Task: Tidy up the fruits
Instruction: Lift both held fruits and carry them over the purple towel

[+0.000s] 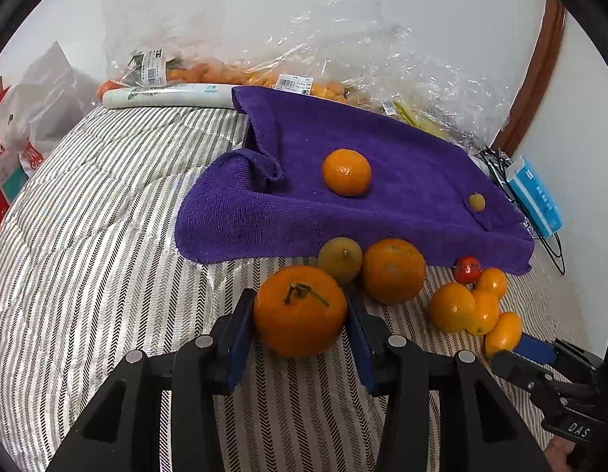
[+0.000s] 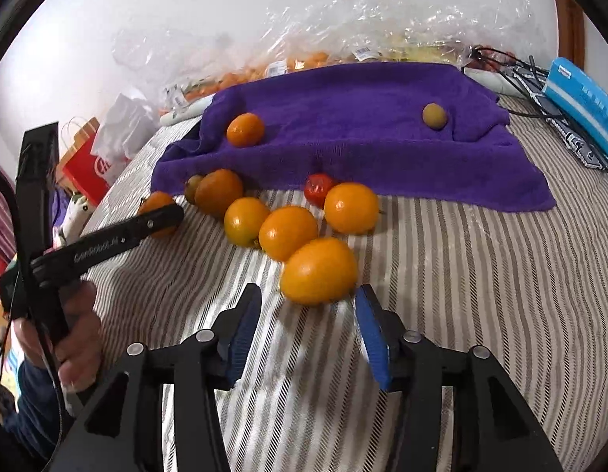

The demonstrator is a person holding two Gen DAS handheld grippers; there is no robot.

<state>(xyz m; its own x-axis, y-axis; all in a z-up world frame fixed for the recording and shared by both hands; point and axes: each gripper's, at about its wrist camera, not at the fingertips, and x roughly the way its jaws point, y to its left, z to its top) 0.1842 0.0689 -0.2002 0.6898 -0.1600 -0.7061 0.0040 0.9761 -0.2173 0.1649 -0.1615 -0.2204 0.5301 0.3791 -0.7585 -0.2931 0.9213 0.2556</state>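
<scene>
**Left tongs clamp a mandarin; right tongs gape at an oval fruit**

Left wrist view: the left tongs (image 1: 300, 328) squeeze the stemmed mandarin (image 1: 300, 310) across its widest part, pads on both flanks, on the striped bed (image 1: 107, 236) just before the purple towel's (image 1: 382, 196) front edge. It looks light, with soft, loose peel, so a gentle hold at the middle suits it.

Right wrist view: the right tongs (image 2: 307, 334) stand open, touching nothing. The oval orange fruit (image 2: 318, 270) lies just ahead, smooth, glossy and likely to roll; take it across its short axis.
</scene>
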